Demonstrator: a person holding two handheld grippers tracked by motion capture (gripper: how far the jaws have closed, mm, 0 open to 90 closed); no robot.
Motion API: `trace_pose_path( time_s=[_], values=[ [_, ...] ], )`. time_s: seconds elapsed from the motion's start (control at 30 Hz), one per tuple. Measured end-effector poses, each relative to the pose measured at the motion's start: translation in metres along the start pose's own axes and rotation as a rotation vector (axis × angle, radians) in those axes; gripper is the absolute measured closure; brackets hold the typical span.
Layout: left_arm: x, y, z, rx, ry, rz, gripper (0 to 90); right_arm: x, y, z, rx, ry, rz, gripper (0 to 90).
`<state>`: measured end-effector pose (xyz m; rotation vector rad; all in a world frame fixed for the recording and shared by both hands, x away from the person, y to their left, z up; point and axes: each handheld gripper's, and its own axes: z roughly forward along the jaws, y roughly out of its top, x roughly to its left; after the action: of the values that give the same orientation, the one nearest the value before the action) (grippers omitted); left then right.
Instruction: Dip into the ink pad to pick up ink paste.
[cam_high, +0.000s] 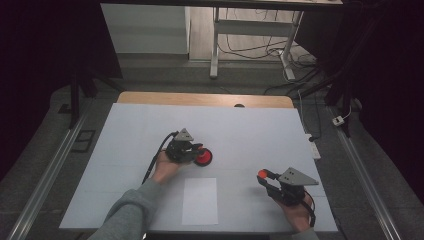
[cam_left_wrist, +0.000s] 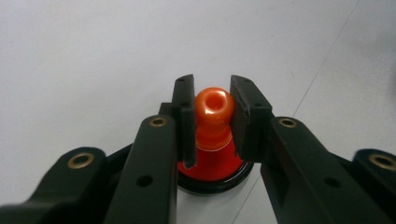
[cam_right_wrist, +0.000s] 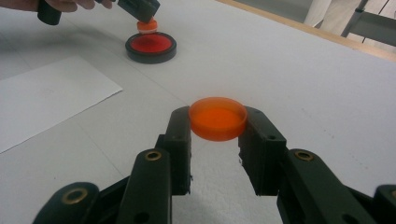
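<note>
A white tabletop (cam_high: 250, 130) carries everything here, with a strip of bare wood showing along its far edge. A white sheet of paper (cam_high: 200, 201) lies flat near the near edge, roughly midway between the two hands.

The left gripper (cam_high: 192, 150) sits close to the middle of the tabletop, held in the person's left hand (cam_high: 164, 167), a grey sleeve (cam_high: 127, 215) trailing back toward the near edge. Its jaws are clamped on an orange stamp (cam_left_wrist: 214, 116) — in the left gripper view the pads press on either side of the round knob at its top, which has a small hole in it. The stamp stands upright over a red ink pad (cam_high: 204, 157) in a round black case; from the right gripper view the stamp's foot meets or nearly meets the far rim of the pad, and I cannot tell for sure whether it touches.

The right gripper (cam_high: 266, 176) is toward the right part of the near edge, well apart from the ink pad, held in the right hand (cam_high: 296, 212). Its jaws grip a shallow round orange lid (cam_right_wrist: 218, 117) by its rim — held above the tabletop, open side up.
</note>
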<state>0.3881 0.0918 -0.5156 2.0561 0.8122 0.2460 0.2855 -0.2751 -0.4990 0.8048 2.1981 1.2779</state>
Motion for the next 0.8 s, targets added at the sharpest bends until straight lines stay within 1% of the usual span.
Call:
trace_pose_path(
  time_s=[0.37, 0.53, 0.8],
  values=[
    [-0.0002, -0.0008, 0.0034, 0.002, -0.001, 0.002, 72.2, 0.0004, 0.0, 0.0002, 0.006, 0.0, 0.0, 64.7],
    [-0.0017, -0.0019, 0.0068, 0.015, -0.006, 0.012, 72.1, -0.0002, -0.0002, 0.0002, 0.003, 0.002, -0.003, 64.7],
    [-0.0017, -0.0025, 0.0073, 0.015, -0.001, 0.016, 72.1, -0.0005, 0.0, -0.0002, 0.001, 0.001, -0.002, 64.7]
  ],
)
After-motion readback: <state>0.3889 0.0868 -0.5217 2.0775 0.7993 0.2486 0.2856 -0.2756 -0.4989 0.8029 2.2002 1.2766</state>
